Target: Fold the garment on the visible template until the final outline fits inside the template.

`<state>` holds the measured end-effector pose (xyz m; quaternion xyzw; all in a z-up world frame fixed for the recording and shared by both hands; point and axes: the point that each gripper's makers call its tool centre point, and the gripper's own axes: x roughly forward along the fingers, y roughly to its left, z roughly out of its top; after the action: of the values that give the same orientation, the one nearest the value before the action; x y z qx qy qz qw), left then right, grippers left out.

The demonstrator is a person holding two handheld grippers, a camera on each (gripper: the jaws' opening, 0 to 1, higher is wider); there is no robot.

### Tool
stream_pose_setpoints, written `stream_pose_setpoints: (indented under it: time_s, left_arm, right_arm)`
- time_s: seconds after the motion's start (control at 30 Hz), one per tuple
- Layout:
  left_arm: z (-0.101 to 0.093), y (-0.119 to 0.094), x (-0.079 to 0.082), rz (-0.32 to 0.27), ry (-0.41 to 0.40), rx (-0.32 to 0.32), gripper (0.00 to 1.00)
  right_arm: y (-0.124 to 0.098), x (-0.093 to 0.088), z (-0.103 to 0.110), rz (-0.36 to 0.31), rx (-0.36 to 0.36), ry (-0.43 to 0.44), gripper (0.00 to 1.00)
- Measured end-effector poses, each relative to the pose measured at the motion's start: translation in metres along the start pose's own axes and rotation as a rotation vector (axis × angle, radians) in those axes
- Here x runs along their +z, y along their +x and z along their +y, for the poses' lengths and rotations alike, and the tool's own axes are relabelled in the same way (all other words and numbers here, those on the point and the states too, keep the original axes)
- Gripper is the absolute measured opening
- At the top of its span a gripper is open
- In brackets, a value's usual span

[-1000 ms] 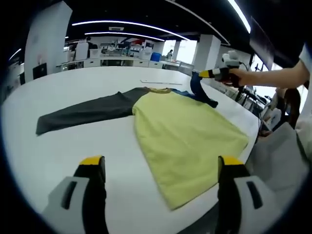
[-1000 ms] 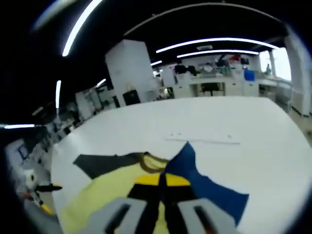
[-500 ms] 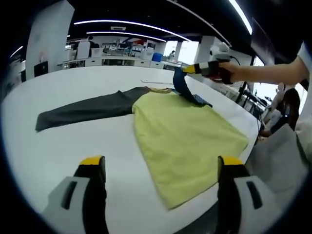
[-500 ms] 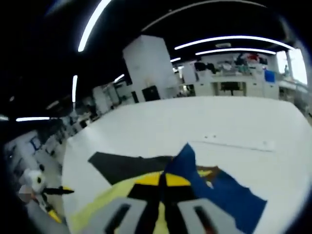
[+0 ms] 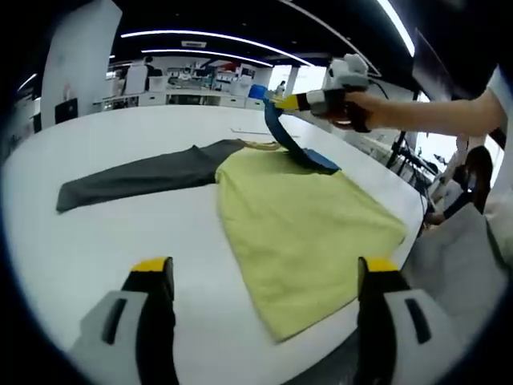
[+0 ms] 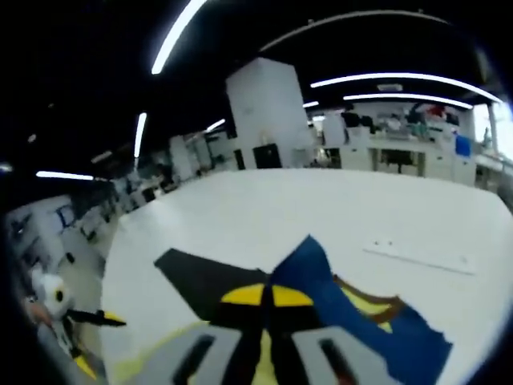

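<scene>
Left claw: jaws wide apart, empty, hovering over the near edge of the white counter.

Garment: long-sleeved shirt, yellow-green body, flat on the counter just beyond the left claw; hem toward the near right edge, collar toward the far side. No template outline can be made out.

Grey sleeve: lies flat, stretched away from the body toward the left edge, long axis across the counter.

Blue sleeve: lifted off the counter at the far shoulder, its cuff clamped in the right claw, jaws pressed together on the cloth; the rest trails down onto the yellow-green body.

Key relation: the right claw holds the blue sleeve above the collar end, so folding it means carrying it inward across the body. The grey sleeve lies nearer the left claw.

Ruler-like strip: far counter, well apart.
</scene>
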<state>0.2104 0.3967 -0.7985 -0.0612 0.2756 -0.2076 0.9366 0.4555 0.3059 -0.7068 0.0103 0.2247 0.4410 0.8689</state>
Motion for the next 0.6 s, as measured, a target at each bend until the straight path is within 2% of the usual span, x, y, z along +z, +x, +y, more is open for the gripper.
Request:
stream_pose_setpoints:
  time_s: [0.1,0.2,0.33,0.43,0.6]
  left_arm:
    - [-0.001,0.0,-0.001,0.006,0.003,-0.004,0.92]
    - [-0.002,0.0,-0.002,0.01,0.002,-0.004,0.92]
    - [-0.001,0.0,-0.002,0.011,-0.003,-0.002,0.92]
    - [-0.002,0.001,-0.002,0.013,-0.002,-0.003,0.92]
    - [-0.002,0.001,-0.002,0.014,-0.006,0.001,0.91]
  right_arm:
    - [0.014,0.001,0.011,0.006,0.021,0.0,0.0]
    - [0.025,-0.008,0.02,0.046,0.047,-0.041,0.0]
    - [0.035,-0.028,0.031,0.096,0.071,-0.054,0.0]
    - [0.043,-0.047,0.031,0.144,0.066,-0.078,0.0]
    - [0.056,-0.068,0.032,0.19,0.066,-0.068,0.0]
